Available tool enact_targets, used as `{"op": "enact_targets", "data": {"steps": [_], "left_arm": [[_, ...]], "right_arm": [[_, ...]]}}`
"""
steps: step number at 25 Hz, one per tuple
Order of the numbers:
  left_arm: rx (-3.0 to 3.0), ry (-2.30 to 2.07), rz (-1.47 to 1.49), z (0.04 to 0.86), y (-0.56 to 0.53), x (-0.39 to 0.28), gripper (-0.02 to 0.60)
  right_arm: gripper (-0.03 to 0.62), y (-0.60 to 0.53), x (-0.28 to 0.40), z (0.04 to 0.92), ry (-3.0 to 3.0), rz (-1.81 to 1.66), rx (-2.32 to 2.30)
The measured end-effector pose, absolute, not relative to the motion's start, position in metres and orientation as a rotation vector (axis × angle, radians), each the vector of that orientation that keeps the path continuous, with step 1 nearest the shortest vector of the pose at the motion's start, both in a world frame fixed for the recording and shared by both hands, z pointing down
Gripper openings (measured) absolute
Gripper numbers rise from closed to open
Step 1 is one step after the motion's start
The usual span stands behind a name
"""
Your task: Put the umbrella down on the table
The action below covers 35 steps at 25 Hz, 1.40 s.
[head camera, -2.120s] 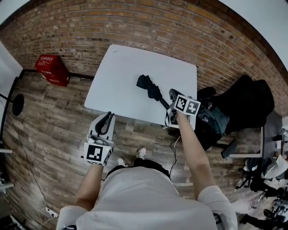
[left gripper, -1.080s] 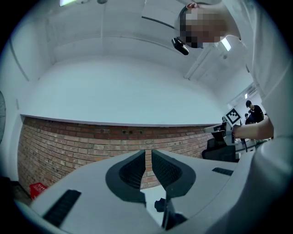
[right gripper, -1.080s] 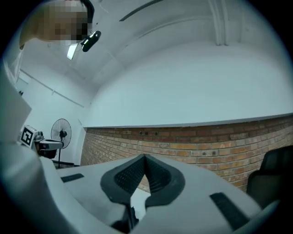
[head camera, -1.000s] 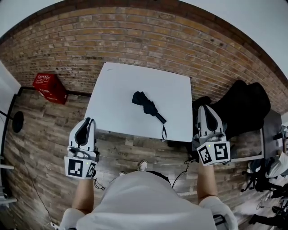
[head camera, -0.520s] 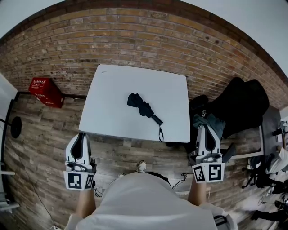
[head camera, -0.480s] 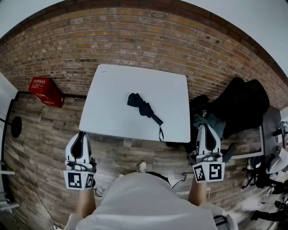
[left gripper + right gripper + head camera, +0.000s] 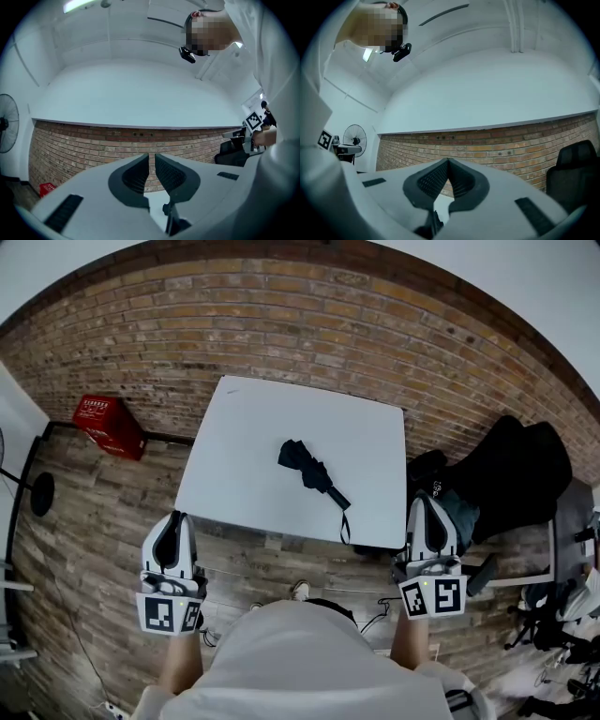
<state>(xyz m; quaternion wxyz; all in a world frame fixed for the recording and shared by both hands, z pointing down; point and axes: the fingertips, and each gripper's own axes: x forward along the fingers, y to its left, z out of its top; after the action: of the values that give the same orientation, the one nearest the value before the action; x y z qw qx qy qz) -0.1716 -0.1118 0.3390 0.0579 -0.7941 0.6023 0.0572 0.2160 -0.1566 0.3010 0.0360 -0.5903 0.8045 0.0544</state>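
Resting flat on the white table (image 7: 246,432), the folded black umbrella (image 7: 314,472) lies clear of both claws, with nothing touching it. Its bundled canopy end points away from the person and its handle end points toward the table's near edge, where the wrist strap (image 7: 344,525) trails.

Left claw (image 7: 175,518): held over the wood floor (image 7: 89,512), short of the table's near edge. The jaws stand a thin slit apart, pads parallel, with nothing between them; the claw is released and empty. The umbrella sits ahead of this claw and off to its right, well apart. A red crate (image 7: 111,426) stands ahead and to its left, against the brick wall (image 7: 309,324).

Right claw (image 7: 424,500): held just outside the table's near right corner. The jaw tips meet; the claw is clenched on nothing. The umbrella sits ahead of this claw and off to its left, the handle end being the nearer part, though apart from the tips. A black chair (image 7: 511,474) stands to this claw's right.

Both claws point forward, roughly parallel, one on each side of the umbrella's line. Each marker cube (image 7: 170,613) faces the head camera.
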Motion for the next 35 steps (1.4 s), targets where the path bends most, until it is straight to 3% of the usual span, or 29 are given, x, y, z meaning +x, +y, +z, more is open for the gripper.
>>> {"op": "enact_targets", "data": {"steps": [35], "left_arm": [[-2.481, 1.767, 0.137, 0.342, -0.067, -0.192, 0.06]], "right_arm": [[0.018, -0.101, 0.152, 0.32, 2.616, 0.13, -1.738]]}}
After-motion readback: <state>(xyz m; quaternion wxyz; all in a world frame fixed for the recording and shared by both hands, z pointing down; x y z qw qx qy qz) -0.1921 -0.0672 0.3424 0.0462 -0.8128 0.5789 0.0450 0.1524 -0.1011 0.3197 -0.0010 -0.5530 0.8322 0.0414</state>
